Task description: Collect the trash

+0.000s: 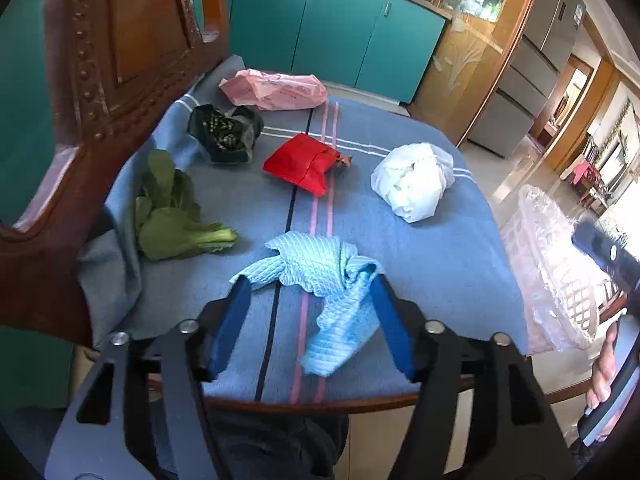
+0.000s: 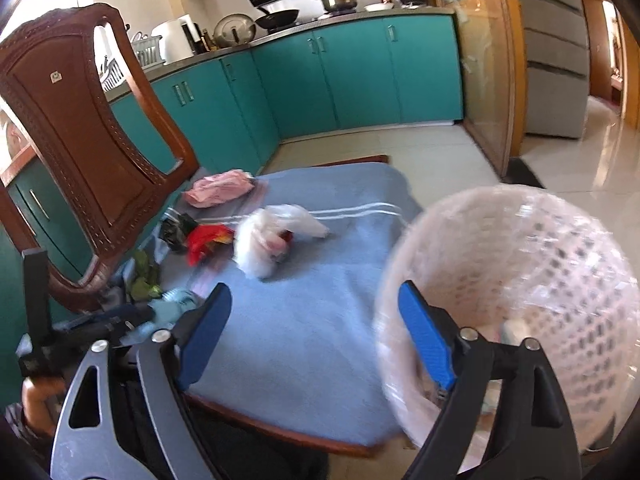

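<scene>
While left gripper (image 1: pixel 308 296) gapes, blue cloth (image 1: pixel 320 280) lies between.

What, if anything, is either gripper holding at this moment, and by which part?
Nothing is held. The left gripper stands open around the blue cloth, pads not pressing; the right gripper is open and empty.

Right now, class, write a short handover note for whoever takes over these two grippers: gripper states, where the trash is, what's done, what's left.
Left gripper: open, fingers either side of the blue cloth near the table edge.
Right gripper: open, holding nothing, one finger at the lined basket, right of the table.
On the table: white bag, red bag, dark bag, pink bag, leafy greens.
Done: unclear; basket contents blurred.
Left: move these into the basket.
</scene>
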A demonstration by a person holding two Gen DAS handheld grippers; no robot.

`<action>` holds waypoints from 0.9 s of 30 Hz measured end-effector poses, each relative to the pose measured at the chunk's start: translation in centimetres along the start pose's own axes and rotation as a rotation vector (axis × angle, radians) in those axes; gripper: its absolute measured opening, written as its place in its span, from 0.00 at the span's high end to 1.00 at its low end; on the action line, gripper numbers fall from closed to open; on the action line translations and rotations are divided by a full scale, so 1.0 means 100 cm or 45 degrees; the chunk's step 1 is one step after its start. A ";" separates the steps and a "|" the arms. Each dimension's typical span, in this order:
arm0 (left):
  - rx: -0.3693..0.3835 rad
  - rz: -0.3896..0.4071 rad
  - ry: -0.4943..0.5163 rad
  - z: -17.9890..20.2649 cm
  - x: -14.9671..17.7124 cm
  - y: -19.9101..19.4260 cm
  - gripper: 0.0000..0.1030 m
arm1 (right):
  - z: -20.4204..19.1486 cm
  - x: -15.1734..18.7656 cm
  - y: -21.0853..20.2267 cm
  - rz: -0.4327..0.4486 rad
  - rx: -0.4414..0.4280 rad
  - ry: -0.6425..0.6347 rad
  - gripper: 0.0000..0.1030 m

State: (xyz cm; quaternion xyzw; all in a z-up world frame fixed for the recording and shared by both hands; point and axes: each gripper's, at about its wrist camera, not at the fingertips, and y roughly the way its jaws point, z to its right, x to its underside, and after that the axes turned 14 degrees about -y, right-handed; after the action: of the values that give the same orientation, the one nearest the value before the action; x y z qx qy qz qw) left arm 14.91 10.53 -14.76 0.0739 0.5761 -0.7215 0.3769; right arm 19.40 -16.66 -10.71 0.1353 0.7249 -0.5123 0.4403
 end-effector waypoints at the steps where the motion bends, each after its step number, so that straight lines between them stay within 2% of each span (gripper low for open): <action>1: -0.014 -0.004 0.010 0.002 0.000 0.004 0.35 | -0.005 -0.007 0.011 -0.002 -0.020 0.005 0.15; 3: -0.023 -0.018 0.028 0.005 0.001 0.010 0.35 | -0.015 -0.018 0.034 -0.033 -0.008 0.009 0.14; 9: 0.025 -0.047 0.064 0.005 0.003 0.018 0.29 | -0.039 -0.047 0.112 -0.131 0.041 0.057 0.14; 14: 0.081 -0.067 0.052 -0.005 0.002 0.015 0.23 | -0.053 -0.053 0.163 -0.228 0.142 -0.014 0.14; 15: 0.091 -0.067 0.047 -0.007 0.002 0.014 0.19 | -0.054 -0.052 0.168 -0.239 0.145 -0.032 0.20; 16: 0.096 -0.063 0.041 -0.009 0.002 0.013 0.16 | -0.055 -0.050 0.172 -0.243 0.144 -0.049 0.29; 17: 0.095 -0.060 0.037 -0.010 0.001 0.012 0.16 | -0.055 -0.048 0.173 -0.251 0.130 -0.063 0.52; 18: 0.094 -0.058 0.034 -0.012 0.001 0.011 0.15 | -0.055 -0.046 0.172 -0.255 0.099 -0.061 0.57; 20: 0.087 -0.061 0.022 -0.015 0.000 0.012 0.15 | -0.054 -0.042 0.161 -0.229 0.043 -0.089 0.60; 25: 0.109 -0.078 -0.024 -0.020 0.000 0.014 0.15 | -0.065 -0.033 0.121 -0.196 0.247 -0.378 0.60; 27: 0.117 -0.078 -0.028 -0.020 0.000 0.012 0.15 | -0.067 -0.028 0.113 -0.224 0.246 -0.460 0.60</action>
State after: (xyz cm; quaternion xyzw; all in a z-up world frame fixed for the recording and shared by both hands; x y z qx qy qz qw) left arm 15.05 12.19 -16.36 0.0654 0.5402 -0.7592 0.3572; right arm 24.98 -5.22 -14.98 0.0191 0.5907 -0.6318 0.5015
